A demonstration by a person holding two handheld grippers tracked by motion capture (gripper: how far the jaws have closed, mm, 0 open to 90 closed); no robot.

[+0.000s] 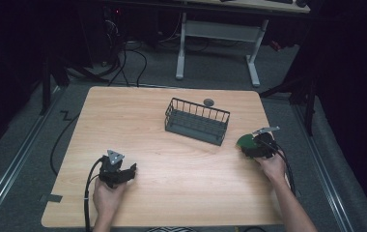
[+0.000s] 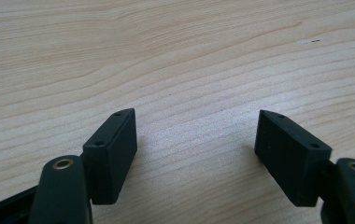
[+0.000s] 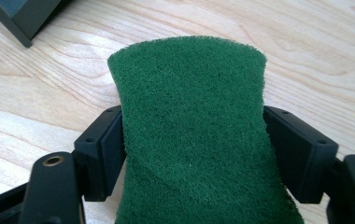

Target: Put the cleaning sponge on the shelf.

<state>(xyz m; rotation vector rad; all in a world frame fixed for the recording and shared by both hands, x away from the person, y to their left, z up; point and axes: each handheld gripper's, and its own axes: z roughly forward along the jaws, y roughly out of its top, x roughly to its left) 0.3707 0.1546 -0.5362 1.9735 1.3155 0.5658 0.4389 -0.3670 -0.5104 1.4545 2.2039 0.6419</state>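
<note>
- The right gripper (image 3: 192, 154) has a green scouring pad (image 3: 192, 135) between its jaws. In the right gripper view both pads sit right against the pad's side edges, and the pad looks pinched in at the waist where they meet it, so I'd call that a grip.
- From the high view, the same right gripper (image 1: 258, 145) is near the table's right edge, held in the person's right hand (image 1: 271, 166). A bit of the scouring pad (image 1: 244, 141) pokes out on its left side as a dark green curve.
- The pad sits low over the wooden table (image 1: 172, 183); I can't tell whether its underside is touching the wood or hanging just above it.
- A dark wire basket (image 1: 197, 121) stands on the table, up and to the left of the right gripper, near it but not touching. Its corner (image 3: 19, 16) shows at the top left of the right gripper view.
- A small grey round thing (image 1: 208, 102) lies just behind the basket, too small to say what it is.
- The left gripper (image 2: 196, 149) has its jaws spread wide with nothing between them, just bare wood grain underneath.
- In the high view, that left gripper (image 1: 118, 170) is toward the front left of the table, held in the left hand (image 1: 108, 195), well apart from the basket and the pad, with its cable (image 1: 89, 193) trailing back off the near edge.
</note>
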